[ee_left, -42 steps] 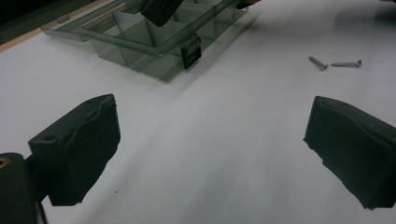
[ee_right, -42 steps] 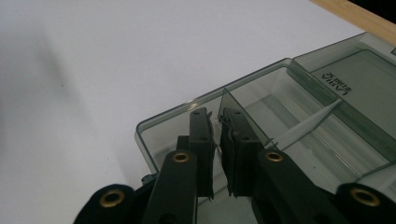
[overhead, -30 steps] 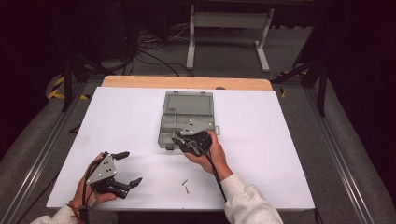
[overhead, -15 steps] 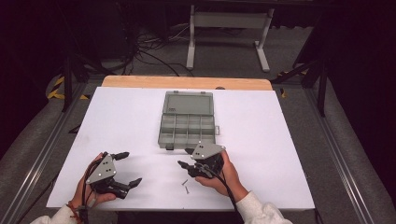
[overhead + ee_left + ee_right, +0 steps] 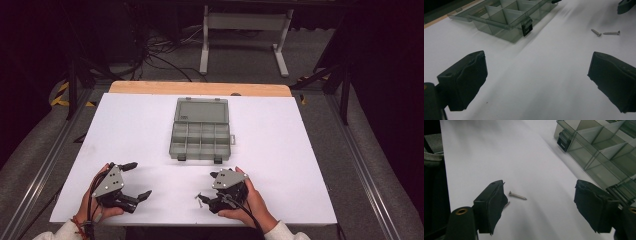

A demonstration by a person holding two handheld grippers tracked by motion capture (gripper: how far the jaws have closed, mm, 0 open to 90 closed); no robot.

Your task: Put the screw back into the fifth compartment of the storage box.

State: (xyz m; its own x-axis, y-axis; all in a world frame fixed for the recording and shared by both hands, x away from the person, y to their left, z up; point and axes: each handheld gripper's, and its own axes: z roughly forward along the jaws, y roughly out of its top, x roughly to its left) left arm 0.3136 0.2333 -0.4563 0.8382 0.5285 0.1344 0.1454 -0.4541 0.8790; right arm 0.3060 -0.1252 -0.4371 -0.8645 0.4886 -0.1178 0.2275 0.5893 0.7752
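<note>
Near edge of the counter (image 5: 300, 150) first: the left hand-held gripper (image 5: 134, 181) sits by the front-left corner, jaws spread wide with nothing but bare white surface between them. In the left gripper view both black pads are cut off by the frame, the right one especially, so you can't see either whole.

The right hand-held gripper (image 5: 207, 190) is also close to the front edge, a bit right of centre. Its jaws have just been opening and stand well apart, not clamped on anything. Two screws (image 5: 517, 195) lie on the counter right there. In the right gripper view one screw is in the gap, just beside the left pad, lying flat. The second one (image 5: 506, 204) is mostly tucked behind that pad, only a sliver pokes out, so I can't tell if it's touching. From the high view they're just a tiny blurry speck (image 5: 199, 199) next to the jaws; the left gripper view shows both (image 5: 605, 32) clearly, tips nearly meeting.

Further back, mid-counter, is the open compartment box (image 5: 200, 140), lid flipped toward the far edge. Too murky to say what's in the compartments. Both gripper views crop it off.
</note>
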